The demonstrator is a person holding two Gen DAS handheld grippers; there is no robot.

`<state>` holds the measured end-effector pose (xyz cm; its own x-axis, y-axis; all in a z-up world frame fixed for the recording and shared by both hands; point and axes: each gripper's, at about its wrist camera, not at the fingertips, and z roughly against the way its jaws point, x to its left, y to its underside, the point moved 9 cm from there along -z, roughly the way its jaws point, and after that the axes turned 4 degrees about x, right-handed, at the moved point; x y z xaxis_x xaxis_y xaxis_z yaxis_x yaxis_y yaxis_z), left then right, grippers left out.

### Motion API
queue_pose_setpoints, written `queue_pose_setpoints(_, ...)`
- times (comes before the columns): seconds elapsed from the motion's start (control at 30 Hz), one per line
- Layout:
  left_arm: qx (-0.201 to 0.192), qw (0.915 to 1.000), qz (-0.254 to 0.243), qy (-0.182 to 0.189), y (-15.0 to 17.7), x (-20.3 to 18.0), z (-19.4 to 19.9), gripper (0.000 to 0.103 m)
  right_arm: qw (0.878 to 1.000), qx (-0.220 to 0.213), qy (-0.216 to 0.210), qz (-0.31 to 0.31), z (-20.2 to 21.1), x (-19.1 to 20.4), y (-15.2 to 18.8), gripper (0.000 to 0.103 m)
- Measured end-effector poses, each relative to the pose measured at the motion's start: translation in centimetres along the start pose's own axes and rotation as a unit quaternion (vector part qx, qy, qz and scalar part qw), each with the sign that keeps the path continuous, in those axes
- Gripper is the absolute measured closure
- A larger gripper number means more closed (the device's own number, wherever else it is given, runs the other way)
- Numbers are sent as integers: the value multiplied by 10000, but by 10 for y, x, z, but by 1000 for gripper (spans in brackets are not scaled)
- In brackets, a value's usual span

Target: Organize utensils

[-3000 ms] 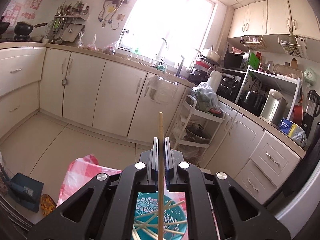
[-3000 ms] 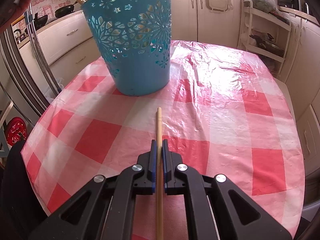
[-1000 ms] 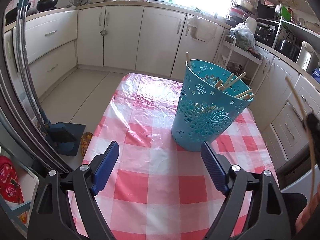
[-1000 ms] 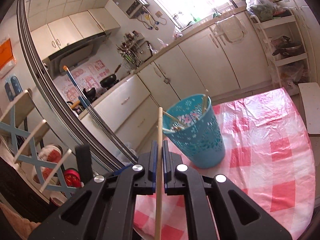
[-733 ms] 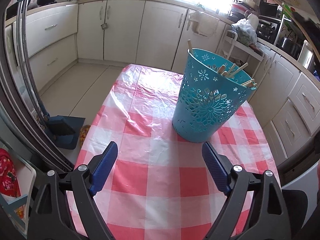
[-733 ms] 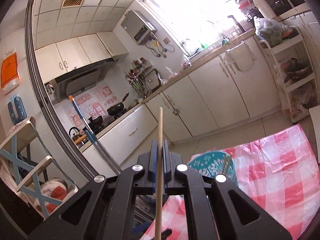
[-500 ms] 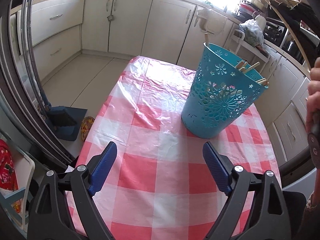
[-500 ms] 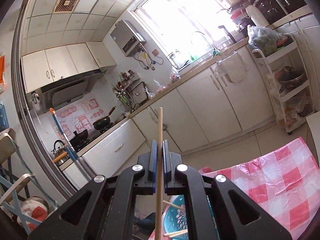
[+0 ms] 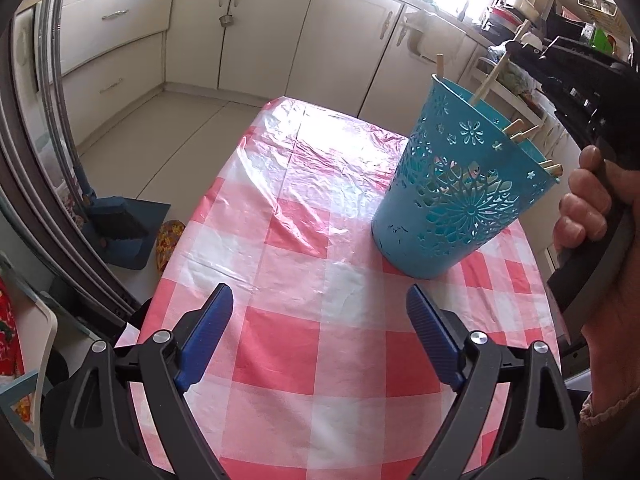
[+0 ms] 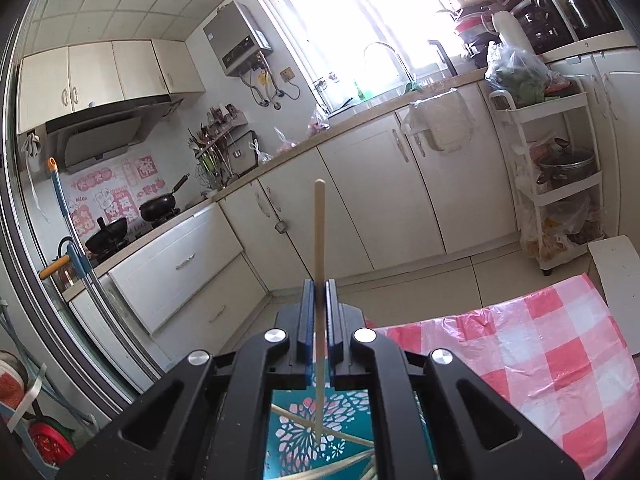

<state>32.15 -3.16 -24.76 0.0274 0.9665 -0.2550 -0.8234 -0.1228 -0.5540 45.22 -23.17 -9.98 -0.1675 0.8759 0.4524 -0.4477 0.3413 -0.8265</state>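
A teal perforated basket (image 9: 460, 196) stands on the red-and-white checked tablecloth (image 9: 312, 280), with several wooden chopsticks (image 9: 520, 130) leaning in it. My left gripper (image 9: 318, 340) is open and empty, low over the cloth, near and left of the basket. My right gripper (image 10: 319, 308) is shut on a wooden chopstick (image 10: 319, 240) and hovers over the basket; the stick's lower end reaches down into the basket's inside (image 10: 296, 432). In the left wrist view the right gripper's body (image 9: 580, 92) and the hand holding it sit above the basket's rim, with the chopstick (image 9: 490, 78) slanting in.
White kitchen cabinets (image 9: 248, 28) line the far walls. A dustpan and brush (image 9: 120, 232) lie on the floor left of the table. A white trolley rack (image 10: 560, 184) stands at the right. A metal door frame (image 9: 60, 160) runs along the left.
My right gripper has lifted the chopstick off the cloth and carried it over the basket, its lower end now inside. My left gripper has let go of its chopstick, opened and dropped lower.
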Motion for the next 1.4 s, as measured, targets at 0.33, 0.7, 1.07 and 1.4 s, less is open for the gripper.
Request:
queue_pose_setpoints(0.33,-215,9994,-228,-133,-8,-10,35,8,9972,662,-7,345,48,4,43,81)
queue_pose_setpoints(0.7,-777,9915,-780,-695,-19,-27,127,8,9919,961,801,225,154,1,65,11)
queue_pose_setpoints(1.07,-999,9787,-1372,-1156,-3,-45,224,8,9928,760,839,380,242,64,63,7)
queue_pose_setpoints(1.4,-1158,9866,-779,-845,41,-29,293,8,9915,408,821,927,312,126,97,7)
